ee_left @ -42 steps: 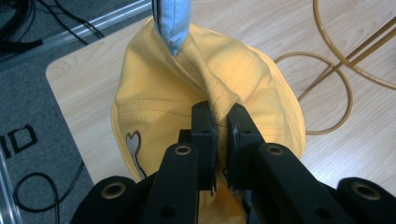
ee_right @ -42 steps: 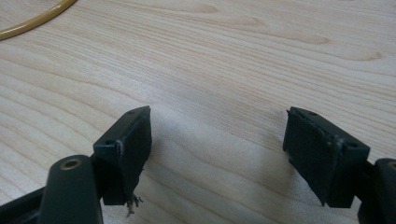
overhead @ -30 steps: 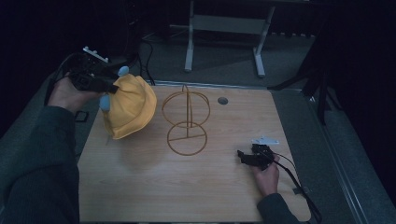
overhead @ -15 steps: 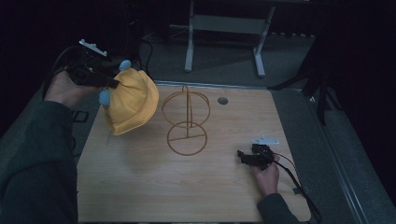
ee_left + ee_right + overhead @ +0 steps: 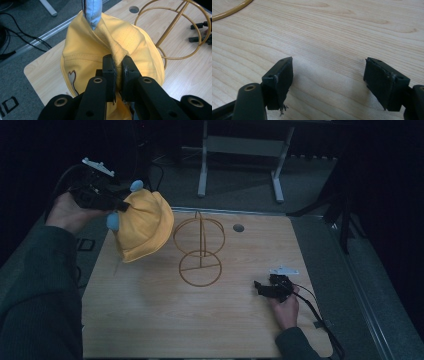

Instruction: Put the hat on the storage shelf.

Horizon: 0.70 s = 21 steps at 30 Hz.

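Observation:
A yellow cloth hat [image 5: 142, 225] with pale blue trim hangs above the table's left side, held up by my left gripper [image 5: 120, 206]. In the left gripper view the jaws are shut on a fold of the yellow hat [image 5: 100, 47], my left gripper [image 5: 118, 65] pinching it; a blue strap [image 5: 92, 10] hangs at the top. A gold wire stand [image 5: 200, 247] made of rings on a post stands at the table's middle, just right of the hat. My right gripper [image 5: 259, 287] rests low on the wood at the right, open with nothing between its fingers [image 5: 280, 75].
The wooden table [image 5: 150, 320] has a round cable hole [image 5: 238, 227] at its back. A metal frame's legs [image 5: 202, 165] stand on the floor behind. A cable [image 5: 320, 310] trails from my right gripper toward the front right corner.
My left gripper has lifted the hat higher and slightly back and right, toward the stand. The right gripper has stayed put.

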Available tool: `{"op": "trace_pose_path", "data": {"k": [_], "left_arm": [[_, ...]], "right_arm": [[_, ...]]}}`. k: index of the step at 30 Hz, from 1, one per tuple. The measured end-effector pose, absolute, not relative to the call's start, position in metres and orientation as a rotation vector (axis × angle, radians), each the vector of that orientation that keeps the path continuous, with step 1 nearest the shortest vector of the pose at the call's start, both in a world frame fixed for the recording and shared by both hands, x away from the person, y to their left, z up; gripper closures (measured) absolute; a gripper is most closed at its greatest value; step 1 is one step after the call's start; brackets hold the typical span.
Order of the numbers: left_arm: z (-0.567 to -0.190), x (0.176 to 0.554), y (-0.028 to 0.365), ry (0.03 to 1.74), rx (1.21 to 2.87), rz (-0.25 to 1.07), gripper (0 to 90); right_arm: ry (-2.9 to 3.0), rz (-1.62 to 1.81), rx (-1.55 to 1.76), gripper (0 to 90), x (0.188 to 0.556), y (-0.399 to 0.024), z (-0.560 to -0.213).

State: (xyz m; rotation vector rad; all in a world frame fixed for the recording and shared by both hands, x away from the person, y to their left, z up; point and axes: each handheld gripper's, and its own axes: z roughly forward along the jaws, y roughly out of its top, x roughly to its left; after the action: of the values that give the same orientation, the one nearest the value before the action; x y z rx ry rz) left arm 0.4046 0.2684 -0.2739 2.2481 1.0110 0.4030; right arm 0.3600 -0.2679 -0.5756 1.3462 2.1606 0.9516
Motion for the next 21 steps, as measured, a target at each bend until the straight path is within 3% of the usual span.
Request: {"op": "trace_pose_path", "data": {"k": [21], "left_arm": [[-0.2638,0.3976,0.2699,0.946,2.201,0.401,83.5]], "right_arm": [[2.161,0.952,1.346,23.6,0.36,-0.2679,-0.5756]]}}
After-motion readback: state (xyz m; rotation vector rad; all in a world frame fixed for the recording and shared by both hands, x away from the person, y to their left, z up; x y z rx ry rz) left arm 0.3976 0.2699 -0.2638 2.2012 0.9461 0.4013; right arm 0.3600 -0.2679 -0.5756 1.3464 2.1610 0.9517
